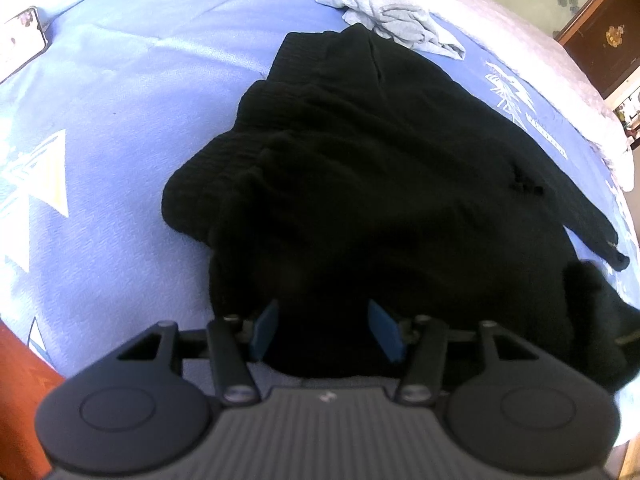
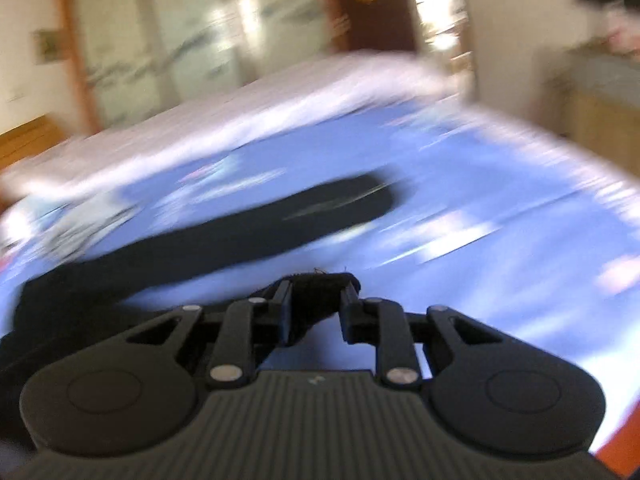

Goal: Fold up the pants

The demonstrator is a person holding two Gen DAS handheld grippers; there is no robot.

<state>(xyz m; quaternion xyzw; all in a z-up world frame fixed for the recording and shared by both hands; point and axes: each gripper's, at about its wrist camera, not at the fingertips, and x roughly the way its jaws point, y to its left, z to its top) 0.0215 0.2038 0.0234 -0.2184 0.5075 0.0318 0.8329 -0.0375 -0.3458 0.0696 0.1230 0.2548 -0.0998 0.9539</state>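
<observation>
- Black pants (image 1: 380, 168) lie rumpled on a bed, covering much of the middle of its blue bedspread (image 1: 120, 100), one leg stretched out toward the bed's far side.
- The left gripper (image 1: 326, 330) points down at the near edge of the pants. Black cloth fills the gap between its blue fingers (image 1: 266, 328); I cannot tell whether they are pressing on it.
- The right gripper (image 2: 316, 304) has its fingers closed on a bunched piece of the pants. This view is blurred.
- A crumpled grey garment (image 1: 396, 16) lies just beyond the pants.
- A phone (image 1: 22, 36) rests near the bedspread's far left edge.
</observation>
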